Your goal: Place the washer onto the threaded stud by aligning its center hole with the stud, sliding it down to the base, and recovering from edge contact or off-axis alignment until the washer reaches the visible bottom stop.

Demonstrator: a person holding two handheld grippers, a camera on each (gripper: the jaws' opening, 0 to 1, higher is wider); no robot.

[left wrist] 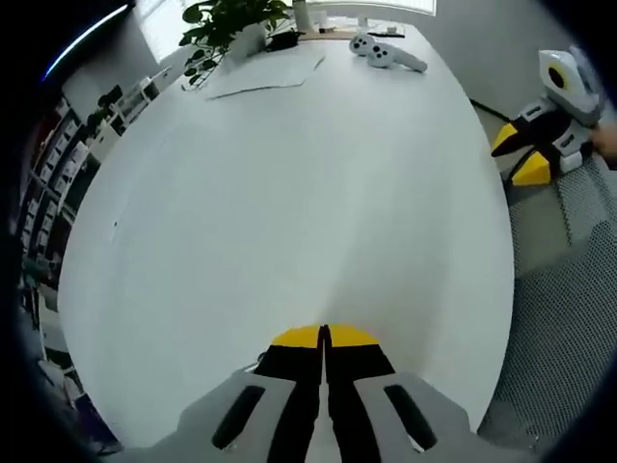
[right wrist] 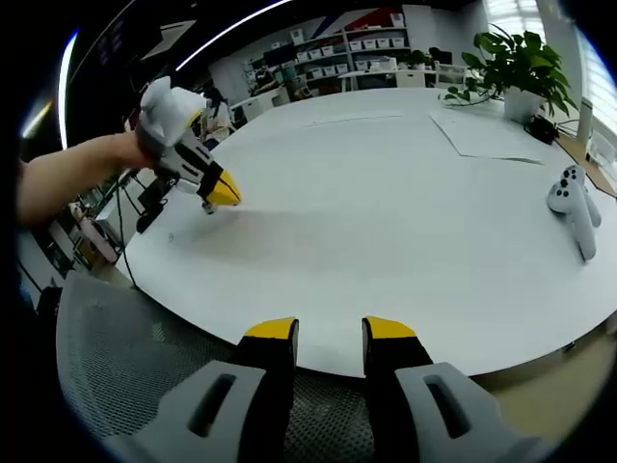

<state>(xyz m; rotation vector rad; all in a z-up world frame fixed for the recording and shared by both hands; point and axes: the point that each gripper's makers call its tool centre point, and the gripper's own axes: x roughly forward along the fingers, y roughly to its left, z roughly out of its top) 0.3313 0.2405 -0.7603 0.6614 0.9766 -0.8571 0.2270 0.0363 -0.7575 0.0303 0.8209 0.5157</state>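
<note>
Washer and stud: can't make out either on the white tabletop. Left hand-held gripper, bottom center, jaws pressed together w/ nothing between. Right hand-held gripper, bottom center, jaws spread over tabletop edge.

The desk is plain white with no pattern. The left tool has yellow tips, black bands behind them and grey bodies; in the right gripper view it shows a white body with a yellow tip at 10 o'clock. The right tool has the same yellow, black and grey. At 12 o'clock in the left gripper view, the plant is dark green and the controllers are white. The sheets of paper are white. The mesh chair is grey with a fine dotted pattern.
</note>
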